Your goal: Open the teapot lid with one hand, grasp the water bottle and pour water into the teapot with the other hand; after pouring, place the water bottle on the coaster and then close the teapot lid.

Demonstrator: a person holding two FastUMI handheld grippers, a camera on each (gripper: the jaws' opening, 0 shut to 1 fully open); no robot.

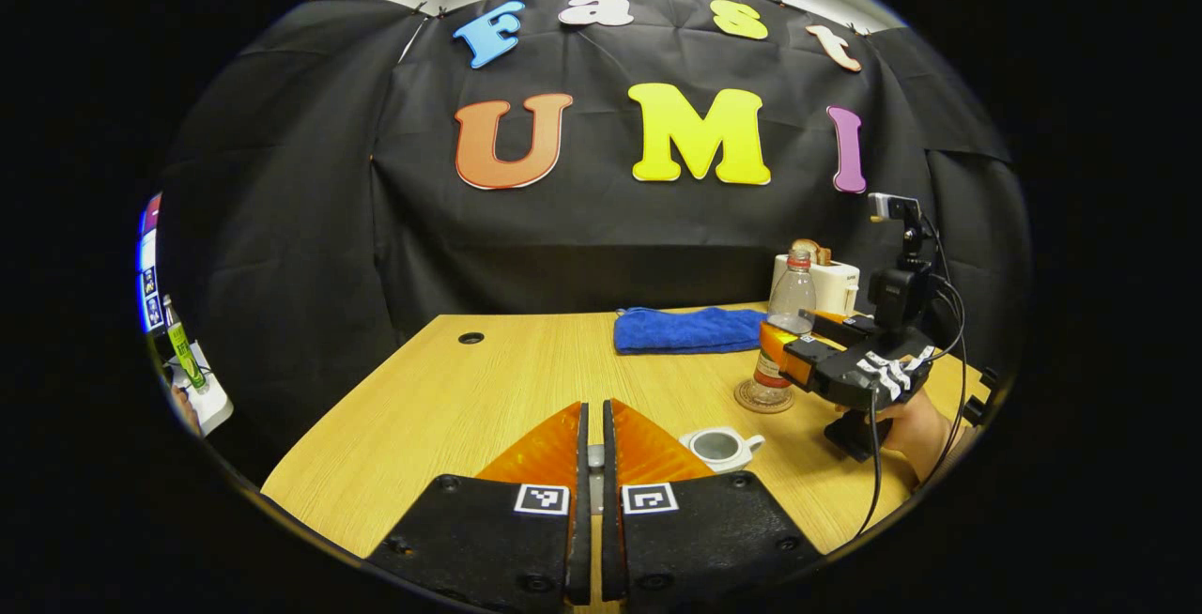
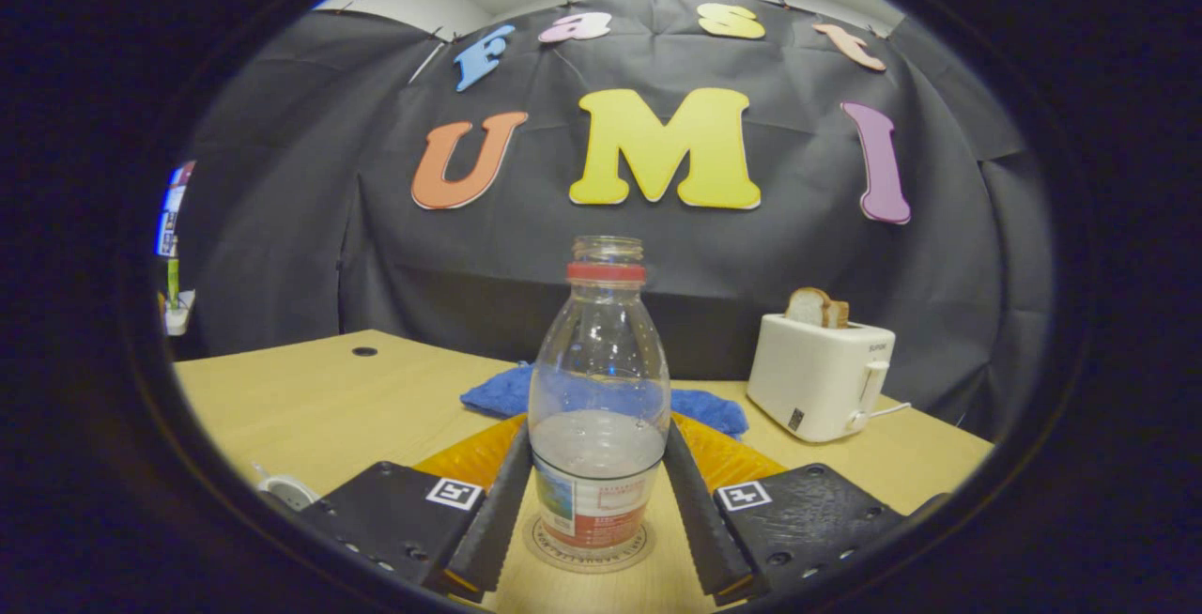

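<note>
The clear water bottle, capless and part full, stands upright on the round coaster. My right gripper has a finger pressed on each side of it. In the left gripper view the bottle and coaster sit right of centre, with the right gripper around the bottle and a hand behind it. The white teapot stands lidless near my left gripper. That gripper is nearly shut on a small grey piece, apparently the teapot lid. The teapot's rim shows at the lower left.
A blue cloth lies at the back of the wooden table. A white toaster with bread in it stands at the back right. A cable hole sits near the table's far left corner.
</note>
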